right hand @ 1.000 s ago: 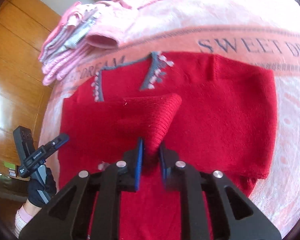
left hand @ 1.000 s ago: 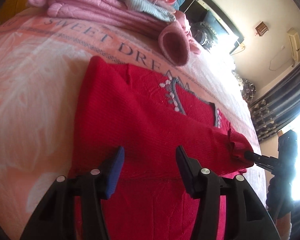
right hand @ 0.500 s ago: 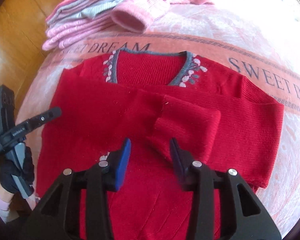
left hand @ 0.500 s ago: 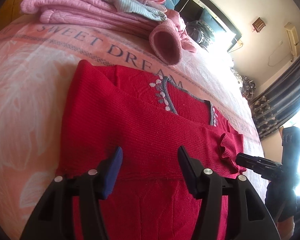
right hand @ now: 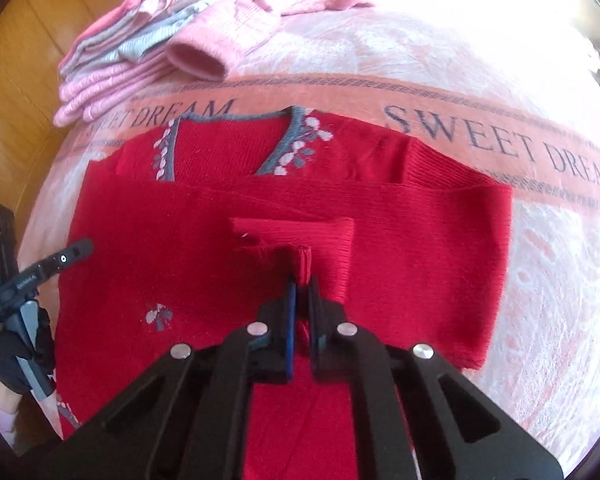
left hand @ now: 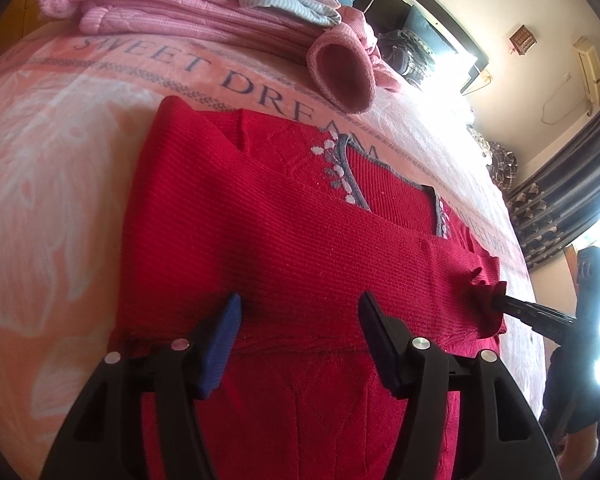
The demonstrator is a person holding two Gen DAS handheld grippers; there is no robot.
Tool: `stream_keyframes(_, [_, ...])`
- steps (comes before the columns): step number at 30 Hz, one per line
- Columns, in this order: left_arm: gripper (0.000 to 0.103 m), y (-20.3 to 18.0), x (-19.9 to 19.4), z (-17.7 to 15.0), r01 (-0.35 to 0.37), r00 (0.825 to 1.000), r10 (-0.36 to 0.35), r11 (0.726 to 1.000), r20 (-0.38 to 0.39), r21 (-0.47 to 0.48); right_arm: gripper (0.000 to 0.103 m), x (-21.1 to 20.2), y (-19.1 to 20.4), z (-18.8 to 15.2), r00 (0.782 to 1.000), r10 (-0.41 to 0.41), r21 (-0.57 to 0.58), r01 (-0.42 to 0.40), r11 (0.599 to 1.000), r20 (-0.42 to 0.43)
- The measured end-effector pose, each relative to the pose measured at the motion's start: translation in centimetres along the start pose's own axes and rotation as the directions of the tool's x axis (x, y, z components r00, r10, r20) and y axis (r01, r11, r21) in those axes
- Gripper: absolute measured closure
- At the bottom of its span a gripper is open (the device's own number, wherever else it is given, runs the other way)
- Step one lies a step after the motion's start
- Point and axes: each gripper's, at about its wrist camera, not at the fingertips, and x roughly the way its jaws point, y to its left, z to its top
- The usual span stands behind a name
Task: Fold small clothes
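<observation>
At frame centre on the bed [right hand: 439, 40], the red sweater [right hand: 180, 248] has sleeves across, my right gripper [right hand: 301, 300] pinching a cuff [right hand: 300, 256], left gripper [left hand: 300, 340] spread empty; body folds seem left.

A red sweater [left hand: 284, 240] lies flat on a bed [left hand: 60, 152] with a pink cover that says SWEET DREAM. One sleeve is folded across the front of the sweater. The neck has a grey edge with little white flowers. The left gripper [left hand: 300, 336] is just above the sweater, low in the picture, and its jaws are wide apart with nothing in them. At the right side, the black tip of the right gripper [left hand: 533, 312] pinches the red cuff [left hand: 485, 292] of the folded sleeve. Behind the sweater sits a pile of folded pink clothes [left hand: 188, 4]. A pink sleeve end hangs off it toward the sweater
</observation>
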Motion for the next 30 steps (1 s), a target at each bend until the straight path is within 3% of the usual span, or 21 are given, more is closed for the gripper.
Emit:
stream_keyframes(3, [0.037, -0.2, 0.1, 0.0, -0.007, 1.0, 0.007, 1.0, 0.002, 0.006, 0.094, -1.1, -4.0, -0.7, 1.0, 0.01, 0.101, -0.009, 0.995, -0.005])
stream_keyframes(5, [0.034, -0.5, 0.2, -0.1, -0.013, 1.0, 0.013, 1.0, 0.003, 0.019, 0.081, -1.3, -6.3, -1.2, 1.0, 0.003, 0.157, -0.001, 0.988, -0.012])
stream_keyframes(6, [0.033, -0.7, 0.3, -0.1, -0.017, 1.0, 0.017, 0.999, 0.004, 0.028, 0.081, -1.3, -7.3, -1.4, 1.0, 0.011, 0.19, -0.008, 0.982, -0.015])
stream_keyframes(9, [0.03, -1.1, 0.5, -0.2, -0.025, 1.0, 0.025, 0.999, 0.006, 0.048, 0.075, -0.7, -9.9, -1.9, 0.989, 0.145, 0.289, -0.137, 0.947, -0.005])
stream_keyframes(11, [0.028, -1.3, 0.6, -0.2, -0.031, 0.999, 0.031, 0.998, 0.008, 0.055, 0.067, 0.1, -10.6, -1.9, 0.982, 0.189, 0.333, -0.173, 0.927, -0.015])
stream_keyframes(13, [0.028, -1.3, 0.6, -0.3, -0.033, 0.999, 0.032, 0.998, 0.008, 0.057, 0.066, 0.8, -10.8, -1.9, 0.982, 0.187, 0.345, -0.163, 0.924, -0.038])
stream_keyframes(18, [0.027, -1.2, 0.5, -0.3, -0.022, 1.0, 0.022, 0.998, 0.007, 0.06, 0.071, 1.5, -9.6, -1.4, 0.99, 0.129, 0.305, -0.105, 0.947, -0.058])
stream_keyframes(19, [0.027, -1.2, 0.5, -0.3, -0.021, 1.0, 0.02, 0.998, 0.007, 0.061, 0.088, 1.4, -9.3, -1.2, 0.991, 0.123, 0.289, -0.104, 0.952, -0.05])
stream_keyframes(20, [0.027, -1.2, 0.5, -0.3, -0.02, 1.0, 0.02, 0.998, 0.007, 0.061, 0.098, 1.3, -8.9, -1.0, 0.99, 0.135, 0.274, -0.118, 0.954, -0.043])
stream_keyframes(25, [0.027, -1.0, 0.3, -0.4, -0.011, 1.0, 0.011, 0.999, 0.014, 0.049, 0.099, 0.1, -7.9, -0.2, 0.996, 0.082, 0.215, -0.087, 0.973, 0.032])
stream_keyframes(30, [0.026, -1.2, 0.5, -0.5, -0.02, 1.0, 0.019, 0.997, 0.014, 0.07, 0.098, 2.0, -9.2, -0.9, 0.998, 0.055, 0.252, -0.045, 0.967, -0.03])
